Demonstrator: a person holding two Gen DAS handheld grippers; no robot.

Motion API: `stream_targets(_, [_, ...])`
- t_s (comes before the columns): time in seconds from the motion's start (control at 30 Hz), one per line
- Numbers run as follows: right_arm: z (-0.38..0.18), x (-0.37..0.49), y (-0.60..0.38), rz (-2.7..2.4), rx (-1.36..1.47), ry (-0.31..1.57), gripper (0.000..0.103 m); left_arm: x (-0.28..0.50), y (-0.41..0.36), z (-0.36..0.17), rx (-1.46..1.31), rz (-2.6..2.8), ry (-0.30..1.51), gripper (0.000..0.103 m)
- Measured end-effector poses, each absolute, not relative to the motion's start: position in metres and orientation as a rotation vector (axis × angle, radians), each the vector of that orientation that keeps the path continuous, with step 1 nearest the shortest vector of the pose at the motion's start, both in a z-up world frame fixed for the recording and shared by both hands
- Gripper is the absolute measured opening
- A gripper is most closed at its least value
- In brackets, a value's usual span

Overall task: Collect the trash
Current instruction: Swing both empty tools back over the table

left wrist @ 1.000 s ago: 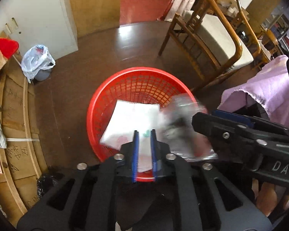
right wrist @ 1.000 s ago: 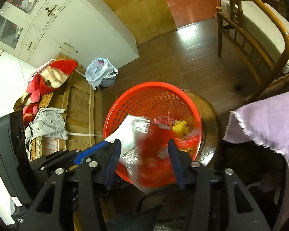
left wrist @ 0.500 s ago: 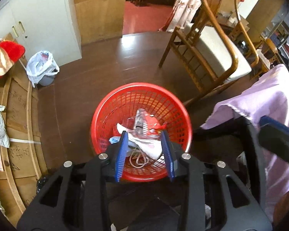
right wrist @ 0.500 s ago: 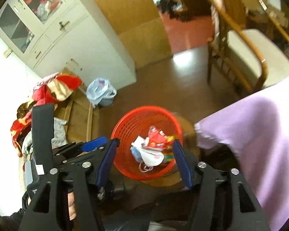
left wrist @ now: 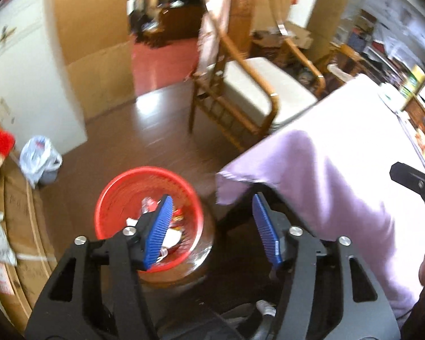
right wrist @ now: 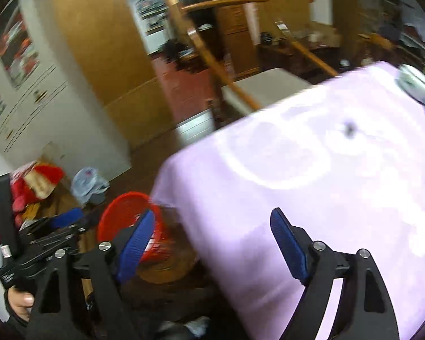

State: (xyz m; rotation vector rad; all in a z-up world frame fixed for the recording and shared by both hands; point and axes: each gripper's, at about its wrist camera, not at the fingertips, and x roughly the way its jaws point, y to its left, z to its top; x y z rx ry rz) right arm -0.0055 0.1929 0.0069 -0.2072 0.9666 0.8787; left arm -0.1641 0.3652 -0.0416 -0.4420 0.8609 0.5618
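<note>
1. The red basket point(left wrist: 148, 212) holding trash point(left wrist: 174, 226) sits on the floor, below and behind the left tongs point(left wrist: 211, 228).
2. Both tongs have just been opening; nothing sits between them.
3. Only the right view shows the right tongs point(right wrist: 209, 248) over the purple-covered surface point(right wrist: 325, 170) and the hand point(right wrist: 19, 301) holding the left tongs.

Dark wood floor point(left wrist: 161, 130) with a glare patch, white cabinet point(left wrist: 22, 65) at left, wooden armchair point(left wrist: 249, 90) with pale cushion — a lilac-clothed table point(right wrist: 325, 170) beside it
</note>
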Motion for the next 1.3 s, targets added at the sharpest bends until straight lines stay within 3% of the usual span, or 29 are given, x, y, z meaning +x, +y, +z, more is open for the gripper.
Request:
stream_targets(0.67, [0.028, 0.070, -0.015, 0.461, 0.002, 0.897, 0.093, -0.050, 0.216, -0.004, -0.135, 0.302, 0.838, 0.073])
stream_targets(1.3, [0.038, 0.143, -0.136, 0.137, 0.110, 0.818, 0.097, 0.067, 0.080, 0.022, 0.060, 0.055, 0.814, 0.074])
